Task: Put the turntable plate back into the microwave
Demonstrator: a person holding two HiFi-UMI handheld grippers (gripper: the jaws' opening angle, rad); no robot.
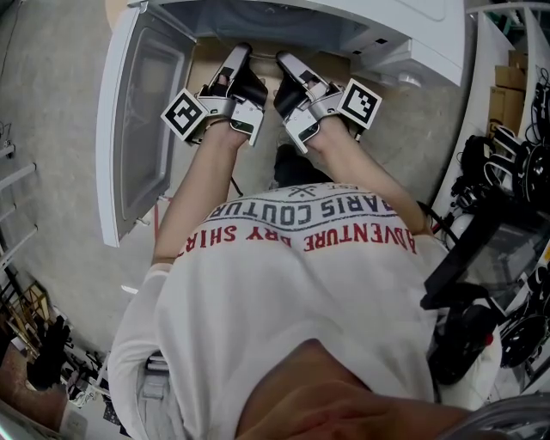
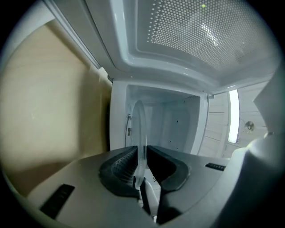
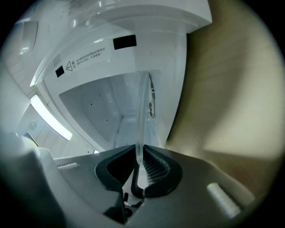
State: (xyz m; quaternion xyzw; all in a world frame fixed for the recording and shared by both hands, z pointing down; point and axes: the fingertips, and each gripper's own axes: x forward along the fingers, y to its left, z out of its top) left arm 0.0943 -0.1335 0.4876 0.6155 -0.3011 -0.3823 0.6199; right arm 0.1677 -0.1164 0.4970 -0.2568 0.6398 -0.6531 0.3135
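Microwave (image 1: pixel 361 26) of white colour fills the top of the head view. It stands on a pale wood bench (image 1: pixel 204 62). Its door (image 1: pixel 137 120) is swung fully open and hangs out to the left of the microwave. In the left gripper view the dotted screen of this door (image 2: pixel 200 31) is seen close by, and the white cavity is straight ahead.

A person in a white printed shirt (image 1: pixel 301 284) bends in front of the microwave, with both forearms stretched to its opening.

The plate (image 2: pixel 141 133) is clear glass. It is held at the mouth of the microwave and both gripper views show it edge-on. Its far part reaches toward the cavity. I cannot tell if it touches the cavity floor. In the right gripper view the plate (image 3: pixel 139 120) rises from the jaws in front of the cavity, with the bench (image 3: pixel 231 89) to one side. In the head view the plate cannot be made out.

The left tool (image 1: pixel 239 53) is at the left side of the opening. Its jaws are clenched on the rim of the plate, and the glass sits between the ribbed black pads (image 2: pixel 120 167).

The right tool (image 1: pixel 288 62) is just beside it at the opening, nearer the right side. It is also clenched on the plate rim, with the glass pressed between its pads (image 3: pixel 156 169).
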